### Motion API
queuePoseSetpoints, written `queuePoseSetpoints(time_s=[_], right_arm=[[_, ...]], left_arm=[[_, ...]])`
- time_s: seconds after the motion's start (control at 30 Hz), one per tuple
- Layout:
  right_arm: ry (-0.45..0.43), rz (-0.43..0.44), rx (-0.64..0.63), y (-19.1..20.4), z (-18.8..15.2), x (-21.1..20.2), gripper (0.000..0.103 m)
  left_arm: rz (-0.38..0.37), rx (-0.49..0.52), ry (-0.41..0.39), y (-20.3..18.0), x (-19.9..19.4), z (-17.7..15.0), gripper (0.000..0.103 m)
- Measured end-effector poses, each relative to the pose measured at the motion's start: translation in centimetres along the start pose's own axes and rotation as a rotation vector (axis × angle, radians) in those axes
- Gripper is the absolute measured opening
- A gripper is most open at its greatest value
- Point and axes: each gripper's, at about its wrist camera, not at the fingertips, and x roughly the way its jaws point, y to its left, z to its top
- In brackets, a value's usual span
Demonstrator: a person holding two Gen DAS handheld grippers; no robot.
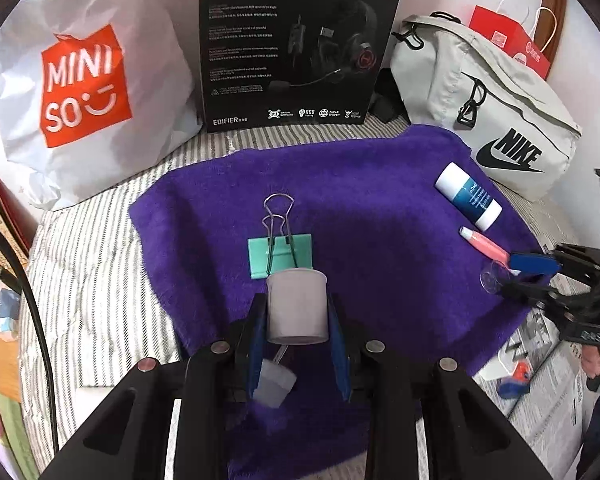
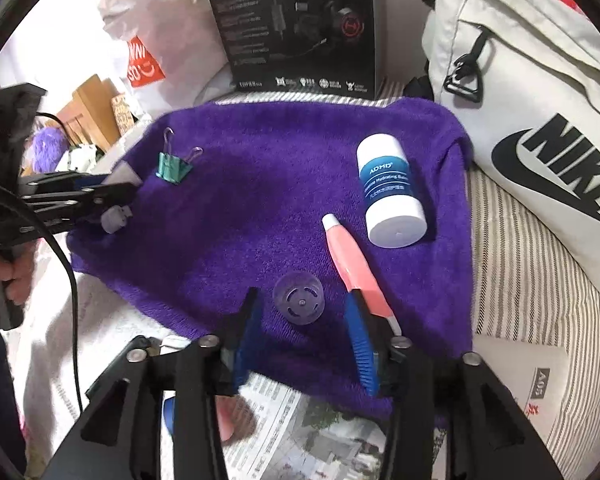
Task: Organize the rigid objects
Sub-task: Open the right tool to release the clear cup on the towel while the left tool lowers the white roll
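While the left gripper (image 1: 298, 312) is clamping the grey cap (image 1: 297, 306) above the purple towel (image 1: 380, 200), our right gripper (image 2: 306, 312) jaws are standing parted around the clear lid (image 2: 299, 297), untouched; next we're placing the cap.

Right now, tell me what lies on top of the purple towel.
On the purple towel: a green binder clip, a white-and-blue bottle, a pink tube, a clear round cap. Whatever lies beneath the towel is covered.
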Motion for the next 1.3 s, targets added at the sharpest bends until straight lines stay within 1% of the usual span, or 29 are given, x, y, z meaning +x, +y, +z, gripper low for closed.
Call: queuePoseSetpoints(time_s=[0.23, 0.4, 0.47, 0.6, 0.8, 0.93, 1.07, 1.13, 1.3], right_arm=[[-0.039, -0.021, 0.023, -0.5, -0.9, -2.1, 0.051], [-0.066, -0.018, 0.055, -1.1, -1.6, -3.6, 0.051], [-0.071, -0.018, 0.068, -1.3, -1.9, -4.0, 0.051], [-0.083, -0.02, 0.081, -1.3, -2.4, -4.3, 0.051], [-0.099, -0.003, 0.112, -1.4, -2.7, -4.8, 0.052], [-0.091, -0.013, 0.098, -1.1, -2.9, -5.1, 0.052], [-0.088, -0.013, 0.097, -1.1, -3.3, -5.5, 0.052], [-0.085, -0.015, 0.097, -1.1, -3.6, -5.7, 0.052], [-0.083, -0.016, 0.117, -1.3, -4.6, -6.4, 0.052]], left_arm=[[-0.006, 0.009, 0.026, -0.7, 1.7, 0.9, 0.028], [0.03, 0.019, 0.047, -0.7, 2.6, 0.9, 0.028], [0.026, 0.012, 0.052, -0.5, 2.8, 0.9, 0.028], [0.037, 0.013, 0.051, -0.5, 2.9, 1.0, 0.028], [0.076, 0.036, 0.045, -1.2, 2.9, 1.0, 0.028], [0.067, 0.013, 0.044, -1.0, 2.8, 1.1, 0.028], [0.057, 0.012, 0.048, -1.3, 2.7, 1.0, 0.039], [0.066, 0.019, 0.053, -1.6, 2.8, 1.0, 0.041], [0.097, 0.016, 0.06, -1.8, 2.5, 1.0, 0.041]])
